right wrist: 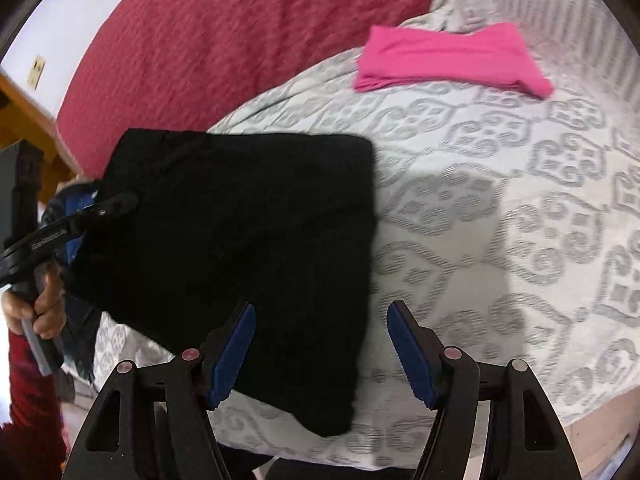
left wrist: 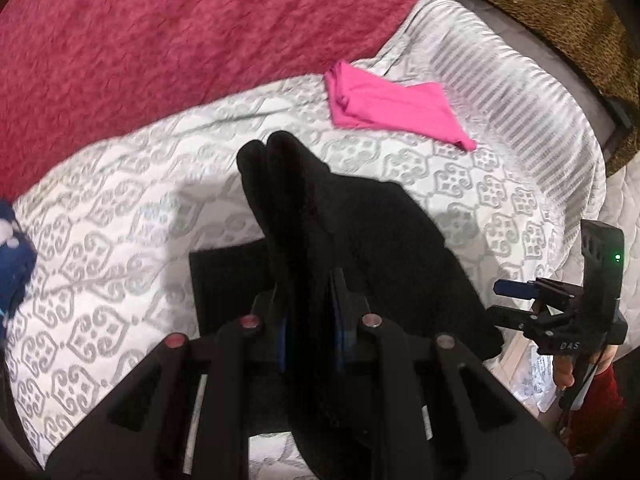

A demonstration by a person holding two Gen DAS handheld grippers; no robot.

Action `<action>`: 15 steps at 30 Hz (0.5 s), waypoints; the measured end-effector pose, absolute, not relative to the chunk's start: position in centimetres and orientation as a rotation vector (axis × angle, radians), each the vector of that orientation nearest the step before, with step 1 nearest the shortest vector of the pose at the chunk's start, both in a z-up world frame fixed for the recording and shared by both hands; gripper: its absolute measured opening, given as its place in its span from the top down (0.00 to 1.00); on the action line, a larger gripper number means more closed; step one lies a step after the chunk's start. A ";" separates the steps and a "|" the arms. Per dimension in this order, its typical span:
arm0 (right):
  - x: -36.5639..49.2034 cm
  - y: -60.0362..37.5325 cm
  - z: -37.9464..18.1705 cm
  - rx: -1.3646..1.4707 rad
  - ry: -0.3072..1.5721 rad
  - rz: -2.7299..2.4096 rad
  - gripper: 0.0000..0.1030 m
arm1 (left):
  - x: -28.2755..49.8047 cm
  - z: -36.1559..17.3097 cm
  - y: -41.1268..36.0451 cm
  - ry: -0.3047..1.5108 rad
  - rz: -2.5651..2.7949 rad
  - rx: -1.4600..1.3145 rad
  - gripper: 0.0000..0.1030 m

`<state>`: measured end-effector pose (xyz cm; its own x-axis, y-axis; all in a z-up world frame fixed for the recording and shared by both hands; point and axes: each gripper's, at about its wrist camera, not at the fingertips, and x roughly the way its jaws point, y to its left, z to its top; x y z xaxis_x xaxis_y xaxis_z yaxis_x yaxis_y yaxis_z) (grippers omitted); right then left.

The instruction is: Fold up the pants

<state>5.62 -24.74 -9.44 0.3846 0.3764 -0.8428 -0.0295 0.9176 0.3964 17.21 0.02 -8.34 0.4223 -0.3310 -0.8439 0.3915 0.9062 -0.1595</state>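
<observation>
In the left wrist view, we see the left gripper (left wrist: 310, 312) clamped on a bunched fold of the black fabric pants (left wrist: 360, 232). The raised cloth stands up between the fingers and blocks the middle of the bed behind it. The rest of the garment lies on the white quilted bedspread with a grey ornamental pattern (left wrist: 120, 232). Far and to the right lies a folded bright pink cloth (left wrist: 392, 108), well apart from the pants. A crimson textured blanket (left wrist: 160, 40) covers the far left, and a brown mottled throw (left wrist: 560, 12) fills the far right corner. A dark blue item (left wrist: 14, 264) shows at the left edge. At the right edge, a hand holds the right gripper (left wrist: 516, 300).

In the right wrist view, we see the right gripper (right wrist: 320, 356) with its blue pads well apart; the near right part of the pants (right wrist: 240, 248) lies beneath and between them, not pinched. The left gripper (right wrist: 120, 204) bites the left edge of the pants, borne by a hand (right wrist: 44, 304) in a red sleeve. The pink cloth (right wrist: 448, 60) lies far right. A wooden furniture piece (right wrist: 24, 116) stands at the left.
</observation>
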 end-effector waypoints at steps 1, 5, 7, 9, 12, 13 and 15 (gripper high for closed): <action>5.7 -24.6 -9.6 0.340 1.159 0.269 0.32 | 17.3 -8.8 0.4 1.049 -0.448 0.056 0.82; 5.7 -24.4 -10.6 0.333 1.196 0.274 0.32 | 17.5 -10.6 1.7 1.067 -0.441 0.017 0.81; 5.6 -24.7 -11.2 0.338 1.220 0.269 0.32 | 17.7 -11.8 2.4 1.074 -0.432 -0.003 0.80; 5.1 -24.6 -12.1 0.348 1.247 0.270 0.32 | 18.1 -13.2 3.4 1.088 -0.422 -0.048 0.77; 3.8 -24.4 -12.2 0.317 1.236 0.276 0.35 | 18.2 -15.4 4.4 1.107 -0.399 -0.088 0.74; 3.6 -24.3 -12.0 0.306 1.237 0.279 0.47 | 18.2 -16.2 4.7 1.118 -0.390 -0.105 0.73; 3.3 -24.1 -12.0 0.328 1.251 0.306 0.64 | 18.1 -17.1 5.3 1.128 -0.375 -0.138 0.69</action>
